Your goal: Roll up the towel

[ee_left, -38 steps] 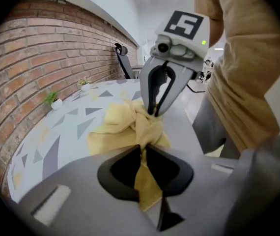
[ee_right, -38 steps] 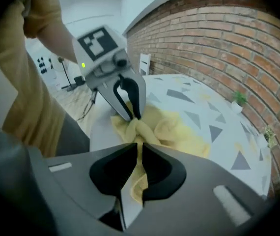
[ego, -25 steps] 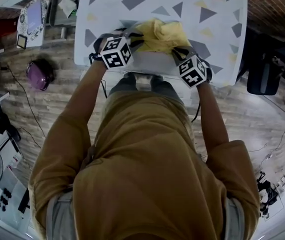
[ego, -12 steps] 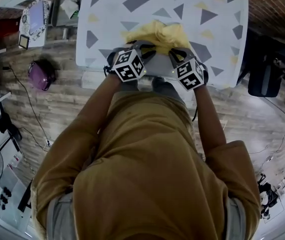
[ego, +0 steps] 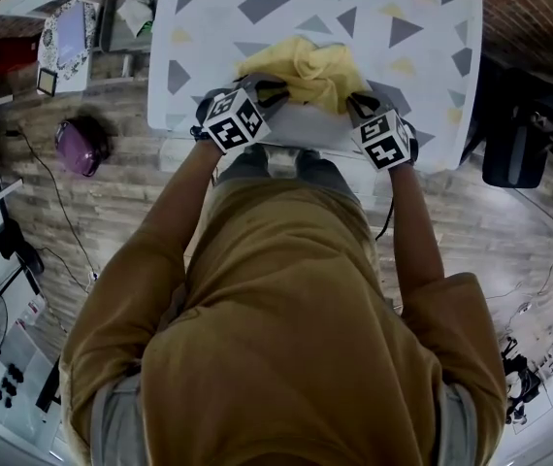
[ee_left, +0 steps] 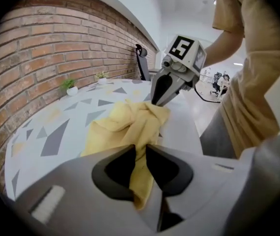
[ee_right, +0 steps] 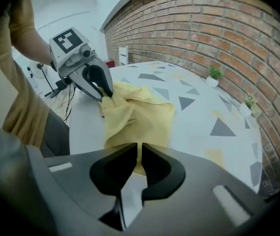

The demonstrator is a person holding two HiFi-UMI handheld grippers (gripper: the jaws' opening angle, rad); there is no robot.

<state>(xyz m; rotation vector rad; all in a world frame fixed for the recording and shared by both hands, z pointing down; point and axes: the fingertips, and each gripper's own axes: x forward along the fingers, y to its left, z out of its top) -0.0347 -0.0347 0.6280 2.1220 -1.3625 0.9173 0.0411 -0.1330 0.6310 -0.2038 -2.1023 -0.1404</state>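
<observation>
Crumpled yellow cloth towel (ego: 308, 64) lies at the white triangle-patterned table's (ego: 213, 27) near edge. Left gripper (ee_left: 140, 150) and right gripper (ee_right: 139, 150) each pinch its folds.

Head view: far end of table (ego: 209, 27) is cut off by top edge, and near edge is partly covered by person's torso (ego: 276, 338). Near corners of towel (ego: 306, 66) are hidden under left gripper (ego: 272, 89) & right gripper (ego: 351, 102). L gripper view: pinched cloth below jaws is lost behind gripper body. Purple item (ego: 78, 144) on floor can't be identified, too small. Potted plants (ee_right: 212, 75): type can't be told.
</observation>
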